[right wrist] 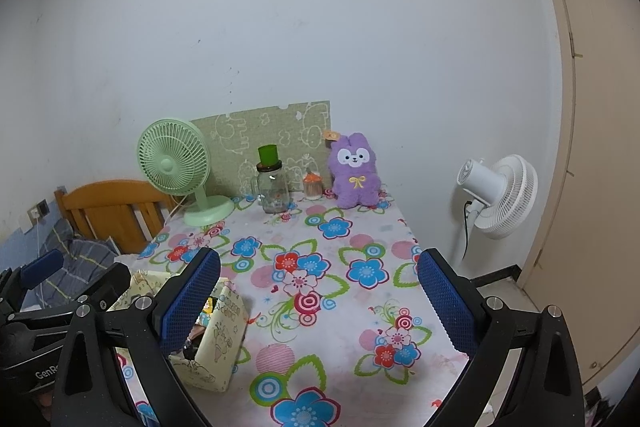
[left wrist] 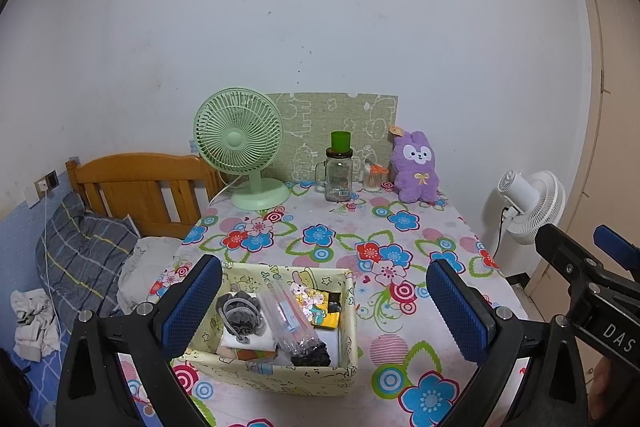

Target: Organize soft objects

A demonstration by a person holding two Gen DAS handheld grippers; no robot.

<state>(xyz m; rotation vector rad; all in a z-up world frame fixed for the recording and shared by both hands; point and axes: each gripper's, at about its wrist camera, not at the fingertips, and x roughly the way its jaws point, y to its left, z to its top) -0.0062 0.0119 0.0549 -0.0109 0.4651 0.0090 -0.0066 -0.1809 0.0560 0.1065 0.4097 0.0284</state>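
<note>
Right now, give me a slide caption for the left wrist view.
Open left gripper poised over a yellow storage box on a floral tablecloth, purple plush bunny at the far edge.

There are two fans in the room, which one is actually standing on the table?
The green fan, whose round base rests on the floral tablecloth at the back left. The white fan stands off the table's right edge, beside the wall.
</note>
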